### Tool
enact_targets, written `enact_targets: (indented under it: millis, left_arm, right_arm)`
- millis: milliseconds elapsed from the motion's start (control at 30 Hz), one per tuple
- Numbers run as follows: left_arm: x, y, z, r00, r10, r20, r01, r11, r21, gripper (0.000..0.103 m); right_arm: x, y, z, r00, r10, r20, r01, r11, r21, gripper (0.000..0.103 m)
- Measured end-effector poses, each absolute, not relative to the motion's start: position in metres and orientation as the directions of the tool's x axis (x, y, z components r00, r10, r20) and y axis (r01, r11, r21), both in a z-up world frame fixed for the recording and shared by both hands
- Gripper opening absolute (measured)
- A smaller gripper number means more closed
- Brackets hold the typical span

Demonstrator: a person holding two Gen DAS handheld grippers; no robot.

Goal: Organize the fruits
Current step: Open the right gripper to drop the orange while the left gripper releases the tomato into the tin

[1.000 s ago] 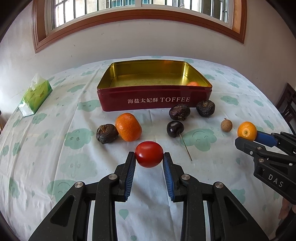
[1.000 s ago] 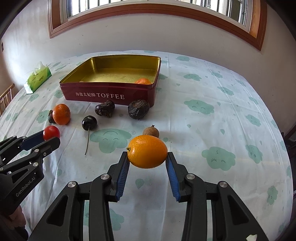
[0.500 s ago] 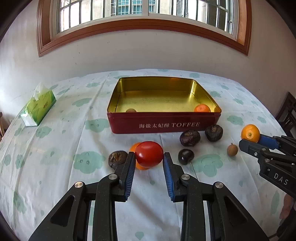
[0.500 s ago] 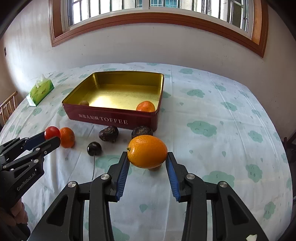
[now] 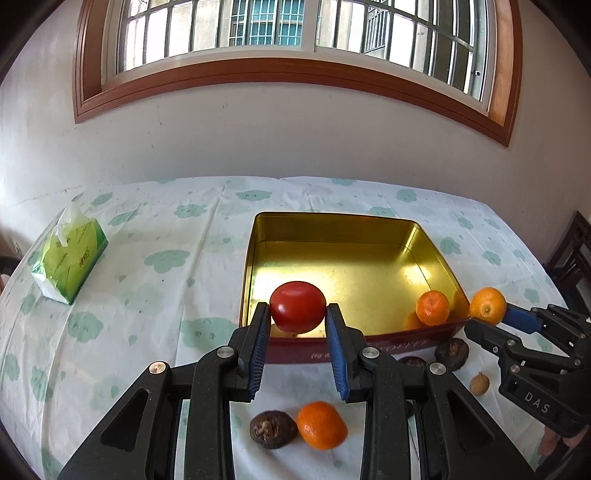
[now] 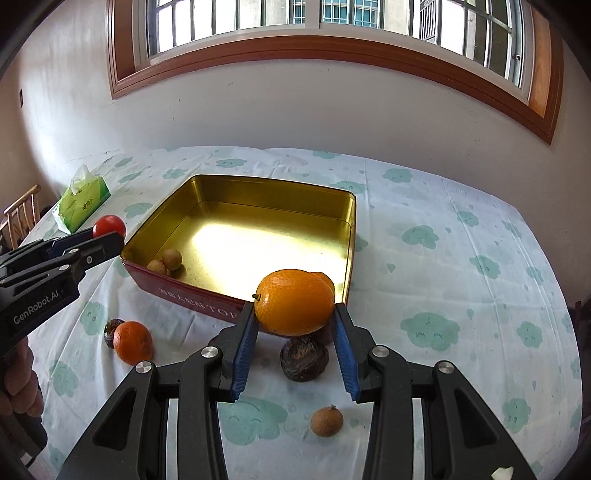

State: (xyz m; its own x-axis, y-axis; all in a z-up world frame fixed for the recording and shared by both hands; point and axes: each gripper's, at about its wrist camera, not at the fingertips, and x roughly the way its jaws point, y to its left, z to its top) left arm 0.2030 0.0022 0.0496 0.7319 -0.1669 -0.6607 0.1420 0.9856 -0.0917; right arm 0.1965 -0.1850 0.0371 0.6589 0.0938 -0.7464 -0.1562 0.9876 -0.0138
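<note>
Raised and carried to the near rim of red-walled gold-lined metal tin (image 5: 436,258) since 1.0 s ago. Left gripper (image 5: 297,325) clamped on round red tomato (image 5: 297,312), right gripper (image 6: 294,325) clamped on oval orange citrus (image 6: 294,301).

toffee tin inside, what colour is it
Shiny gold inside the toffee tin, dark red outside; clearest in the right wrist view.

Your work surface is a table under a white cloth (image 5: 155,302) printed with green clouds. A green tissue pack (image 5: 68,258) lies on it, well ahead and to the left of your left tool. A wood-framed barred window (image 6: 332,33) sits in the wall beyond both tools. A wooden chair (image 6: 20,218) shows at the far left.
</note>
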Motion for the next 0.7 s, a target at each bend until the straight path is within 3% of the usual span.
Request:
enact_targets:
  millis: [167,700]
  left_arm:
    - [0.231,0.004,0.041,0.701,-0.183,-0.689,0.129,0.983,-0.130,0.031]
    - [0.261,-0.009,0.005,0.639,-0.142,-0.756,0.139,0.988,-0.068,0.031]
  right_arm:
    - [0.223,-0.171,0.030,0.645,0.109,-0.756,-0.185,0.983,-0.016,0.037]
    - [0.255,-0.155,0.002,0.593,0.133,-0.794,-0.212,0.977,0.005,0.037]
